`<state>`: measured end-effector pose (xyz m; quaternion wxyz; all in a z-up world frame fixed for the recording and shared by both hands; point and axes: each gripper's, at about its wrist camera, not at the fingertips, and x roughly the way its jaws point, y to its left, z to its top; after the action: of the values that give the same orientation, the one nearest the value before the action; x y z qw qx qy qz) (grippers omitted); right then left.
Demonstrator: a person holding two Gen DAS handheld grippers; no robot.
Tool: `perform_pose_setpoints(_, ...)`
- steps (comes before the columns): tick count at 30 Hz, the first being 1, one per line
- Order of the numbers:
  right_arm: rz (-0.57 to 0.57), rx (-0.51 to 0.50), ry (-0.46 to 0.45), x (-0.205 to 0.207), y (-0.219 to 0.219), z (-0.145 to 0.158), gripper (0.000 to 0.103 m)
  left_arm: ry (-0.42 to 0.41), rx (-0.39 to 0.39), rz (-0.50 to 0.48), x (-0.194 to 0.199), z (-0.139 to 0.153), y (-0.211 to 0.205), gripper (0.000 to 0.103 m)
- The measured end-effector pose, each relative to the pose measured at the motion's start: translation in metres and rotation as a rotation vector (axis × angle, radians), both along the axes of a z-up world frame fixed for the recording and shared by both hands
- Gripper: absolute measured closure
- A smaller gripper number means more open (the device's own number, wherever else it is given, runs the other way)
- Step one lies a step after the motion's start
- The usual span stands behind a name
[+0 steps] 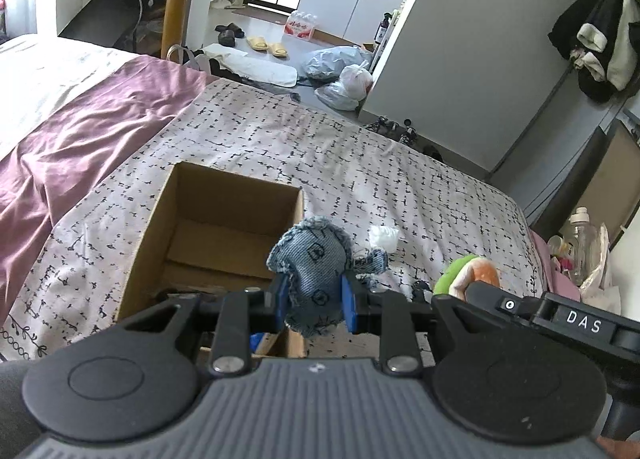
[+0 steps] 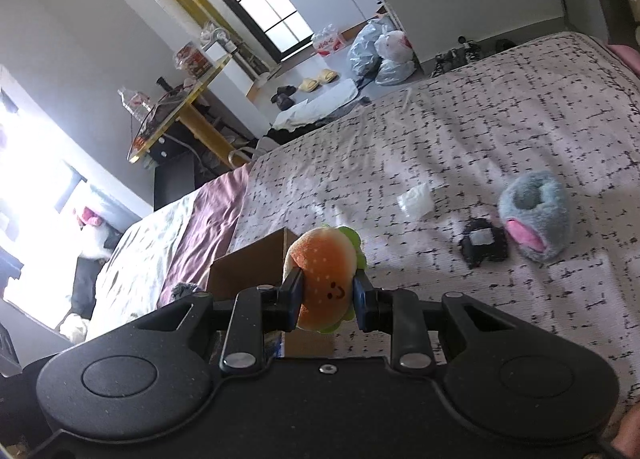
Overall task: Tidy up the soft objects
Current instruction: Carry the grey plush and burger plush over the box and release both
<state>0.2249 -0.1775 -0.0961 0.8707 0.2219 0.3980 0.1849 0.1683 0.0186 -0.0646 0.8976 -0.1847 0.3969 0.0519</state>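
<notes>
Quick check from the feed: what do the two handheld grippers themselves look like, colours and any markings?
Both are matte black with blue pads on the fingers, silver pivot screws and two round black discs. The left gripper has a ribbed grey housing; the right gripper has a smooth black one, labelled "DAS" in white.

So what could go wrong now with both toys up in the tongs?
1. The left tongs pinch only the lower part of the floppy denim toy; it might slip out before reaching the cardboard box.
2. The right tongs carry the burger plush right beside the left ones, so they could bump over the box.
3. The grey fluffy toy and small black thing lying on the bed could get forgotten.
</notes>
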Motion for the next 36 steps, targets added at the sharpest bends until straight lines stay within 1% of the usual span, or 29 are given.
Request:
perform_pose_setpoints(4, 0.032, -0.015, 0.002, 0.004, 0.020, 0.003, 0.077, 0.001, -0.009, 0.010, 0.001, -0.002, 0.015, 0.077)
perform_pose_setpoints(6, 0.050, -0.002, 0.007, 0.006, 0.028, 0.005, 0.077, 0.004, -0.014, 0.020, 0.003, -0.004, 0.026, 0.077)
perform_pose_setpoints(11, 0.087, -0.017, 0.008, 0.011, 0.052, 0.007, 0.077, 0.027, -0.018, 0.031, 0.009, -0.012, 0.047, 0.077)
perform_pose_setpoints(17, 0.121, -0.043, 0.039, 0.023, 0.080, -0.002, 0.077, 0.067, -0.034, 0.050, 0.019, -0.026, 0.067, 0.076)
perform_pose_setpoints(24, 0.145, -0.067, 0.076, 0.038, 0.101, -0.015, 0.077, 0.120, -0.052, 0.074, 0.036, -0.050, 0.085, 0.076)
perform_pose_setpoints(36, 0.193, -0.110, 0.129, 0.063, 0.133, -0.037, 0.076, 0.231, -0.046, 0.073, 0.069, -0.088, 0.096, 0.076)
